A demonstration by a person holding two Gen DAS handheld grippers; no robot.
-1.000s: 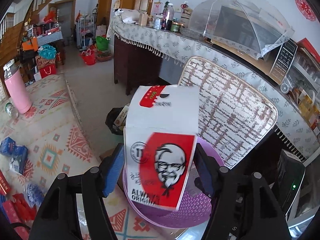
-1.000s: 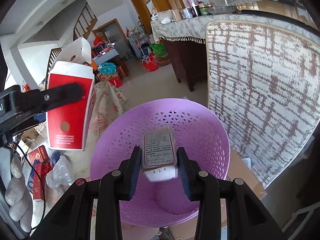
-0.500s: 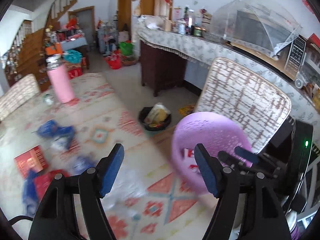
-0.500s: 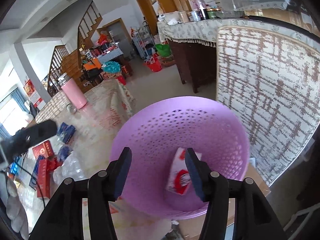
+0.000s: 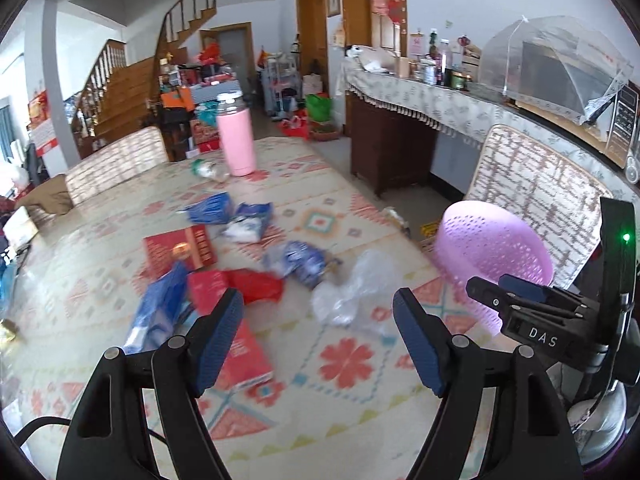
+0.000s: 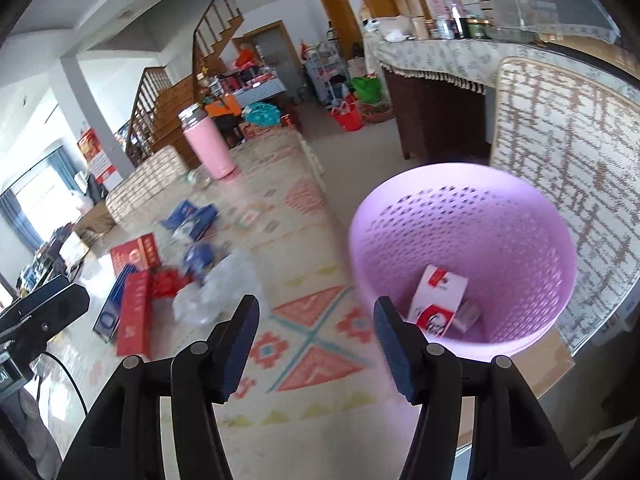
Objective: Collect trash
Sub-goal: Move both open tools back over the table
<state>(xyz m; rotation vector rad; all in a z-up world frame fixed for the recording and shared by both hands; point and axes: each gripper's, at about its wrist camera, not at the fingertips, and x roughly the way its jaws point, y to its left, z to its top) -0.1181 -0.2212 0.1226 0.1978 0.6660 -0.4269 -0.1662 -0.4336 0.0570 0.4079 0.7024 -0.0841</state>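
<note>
Over a patterned desk (image 5: 360, 432) strewn with litter: left gripper (image 5: 318, 340) hovering with jaws spread wide and gripping nothing, pointing at a crumpled clear plastic bag (image 5: 352, 292) lying just ahead of its blue pads. Right gripper (image 6: 314, 332) likewise hanging with jaws wide and empty, straddling the desk's edge beside a purple perforated basket (image 6: 480, 208). Resting at the bottom of that basket, a red-and-white fast-food box (image 6: 438, 300) bearing a printed face, with a smaller pale carton (image 6: 466, 316) touching its side. Still lying out on the desk: a flat red box (image 5: 180, 246) toward the middle, two blue packets (image 5: 228, 212) beyond it, a blue-and-white wrapper (image 5: 304, 262) near the plastic bag, a red crumpled wrapper (image 5: 256, 286), and a long blue packet (image 5: 156, 312) beside another red box (image 5: 244, 350) close under the left gripper. Standing upright at the far end, a pink thermos (image 5: 236, 140) with a small clear bottle (image 5: 208, 170) lying near its base. Basket sitting off the desk's edge, in front of a chair (image 5: 532, 192) with a woven brown-and-white cover. Much of the litter blurring in both views.
</note>
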